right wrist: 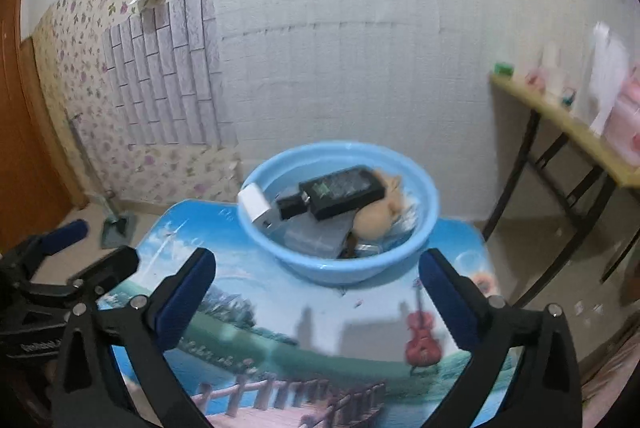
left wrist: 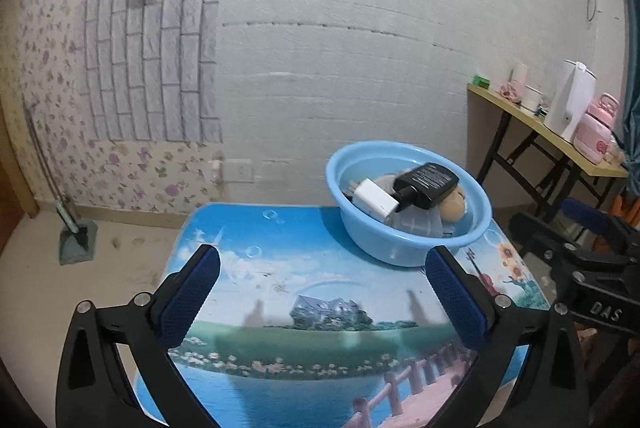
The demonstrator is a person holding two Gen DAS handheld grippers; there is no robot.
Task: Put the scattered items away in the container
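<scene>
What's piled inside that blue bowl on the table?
In the blue basin, a black bottle lies on top, beside a white charger and a tan plush toy. A grey packet sits beneath. Anything deeper is covered.

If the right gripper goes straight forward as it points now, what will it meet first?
Most likely the near wall of the blue basin, which sits on the table straight ahead of the open right gripper. The tabletop in between looks free, though depth is hard to judge.
</scene>
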